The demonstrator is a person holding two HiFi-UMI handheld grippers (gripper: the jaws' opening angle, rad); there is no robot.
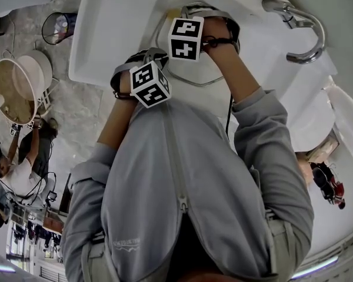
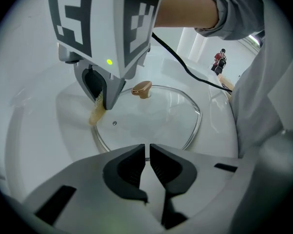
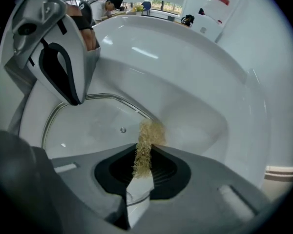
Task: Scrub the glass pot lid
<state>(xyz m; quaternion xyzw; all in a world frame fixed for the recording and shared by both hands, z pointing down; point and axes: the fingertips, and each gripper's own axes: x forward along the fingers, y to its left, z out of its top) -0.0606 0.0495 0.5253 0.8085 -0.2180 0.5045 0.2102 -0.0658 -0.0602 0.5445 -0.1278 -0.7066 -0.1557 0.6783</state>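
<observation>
In the head view both arms reach into the white sink point(image 1: 109, 31), marker cubes uppermost. The left claw point(image 1: 152, 54) and right claw point(image 1: 188, 13) are close together. The glass pot lid point(image 1: 188, 70) lies flat on the basin floor under them, its rim curving out on the near side of the hands. The tap point(image 1: 303, 31) stands well to the right, and no water shows. Working inside the basin likely keeps drips and suds contained.

In the left gripper view the left claw is clenched. Its pads are almost together, with the lid's near rim in the thin slit between them, apparently to pin the lid so it cannot skate on the smooth basin. The lid lies with its tan knob point(image 2: 142, 88) upward. At its far left edge the right claw comes down from above, and a tan scrubber point(image 2: 95, 113) between its pads touches the rim.

In the right gripper view the right claw grasps the fibrous scrubber. Its free end pokes past the pads and rests on the lid's edge, just beside the small vent hole point(image 3: 122, 129). The steep downward aim should put pressure straight into the glass. The left claw shows at the lid's far left rim.
</observation>
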